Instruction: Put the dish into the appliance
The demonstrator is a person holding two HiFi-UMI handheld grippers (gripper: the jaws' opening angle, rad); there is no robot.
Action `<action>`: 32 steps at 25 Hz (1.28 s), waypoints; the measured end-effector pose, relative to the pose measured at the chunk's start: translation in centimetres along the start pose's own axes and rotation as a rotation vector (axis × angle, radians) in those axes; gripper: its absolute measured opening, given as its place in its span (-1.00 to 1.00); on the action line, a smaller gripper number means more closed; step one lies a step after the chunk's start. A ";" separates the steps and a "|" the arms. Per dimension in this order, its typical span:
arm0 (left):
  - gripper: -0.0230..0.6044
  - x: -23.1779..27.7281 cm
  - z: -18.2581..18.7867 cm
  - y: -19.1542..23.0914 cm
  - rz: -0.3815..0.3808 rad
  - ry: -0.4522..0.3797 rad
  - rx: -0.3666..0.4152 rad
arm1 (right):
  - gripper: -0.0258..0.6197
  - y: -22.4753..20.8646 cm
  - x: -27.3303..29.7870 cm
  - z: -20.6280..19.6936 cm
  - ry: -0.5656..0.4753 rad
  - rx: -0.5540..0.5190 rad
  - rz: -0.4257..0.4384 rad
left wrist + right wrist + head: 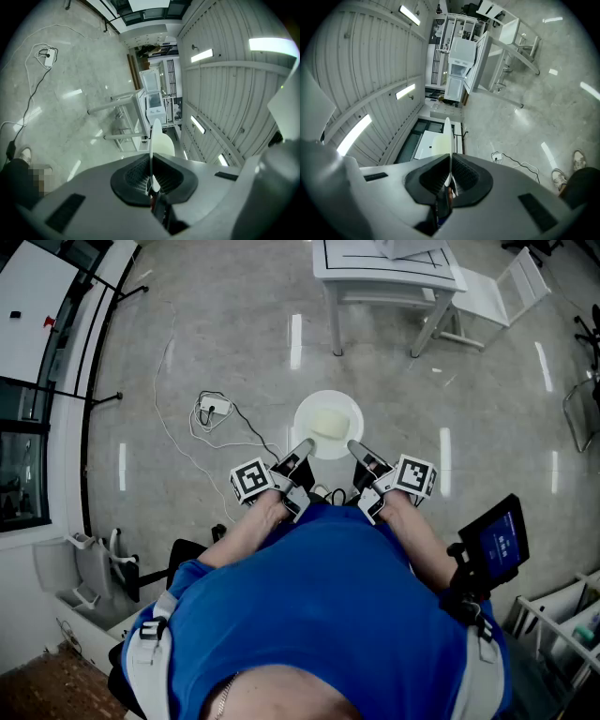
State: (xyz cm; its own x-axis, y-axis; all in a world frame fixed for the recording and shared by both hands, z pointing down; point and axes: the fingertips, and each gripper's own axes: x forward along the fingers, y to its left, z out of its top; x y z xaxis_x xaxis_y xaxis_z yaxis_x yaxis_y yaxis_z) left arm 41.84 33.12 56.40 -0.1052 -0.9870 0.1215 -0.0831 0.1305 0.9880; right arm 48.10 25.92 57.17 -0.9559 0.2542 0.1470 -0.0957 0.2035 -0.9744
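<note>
The dish point(328, 424) was held level over the floor point(187, 334), in front of the person, between both tongs. In the head view the left tongs point(305, 444) were seen at its near left rim and the right tongs point(353, 446) at its near right rim. A pale yellow piece was seen lying on the dish. How the jaws stood could not be read there.

This was shown only by the gripper views. In the left gripper view the left tongs point(151, 161) were closed on the thin rim of the dish point(161, 140), seen edge-on. In the right gripper view the right tongs point(449, 164) were closed on the rim point(447, 136) in the same way.

A white appliance point(461, 50) was seen far ahead in both gripper views, well apart from the dish. It was not seen in the head view, where only the white worktop point(389, 279) and a cable point(202, 427) on the floor were shown.
</note>
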 end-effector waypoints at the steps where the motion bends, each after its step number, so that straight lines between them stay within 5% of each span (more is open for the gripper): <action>1: -0.88 -0.1 0.1 0.2 0.002 0.000 0.000 | -0.87 -0.1 0.0 0.0 0.002 -0.010 -0.001; 14: -0.88 -0.6 0.3 0.5 0.004 -0.016 -0.003 | -0.87 0.6 0.2 -0.1 0.000 -0.030 0.004; 21: -0.88 -0.7 0.3 0.4 0.003 -0.031 -0.004 | -0.87 2.6 0.9 0.4 -0.007 -0.095 0.142; 32: -0.88 -2.8 2.8 1.3 0.001 -0.054 -0.020 | -0.87 1.0 3.1 -1.6 0.010 -0.030 0.016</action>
State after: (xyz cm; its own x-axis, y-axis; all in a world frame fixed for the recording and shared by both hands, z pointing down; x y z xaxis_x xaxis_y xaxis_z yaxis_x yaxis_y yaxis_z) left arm 39.22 36.34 57.09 -0.1591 -0.9802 0.1181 -0.0633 0.1295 0.9896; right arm 45.53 28.41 56.96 -0.9544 0.2672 0.1333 -0.0719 0.2276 -0.9711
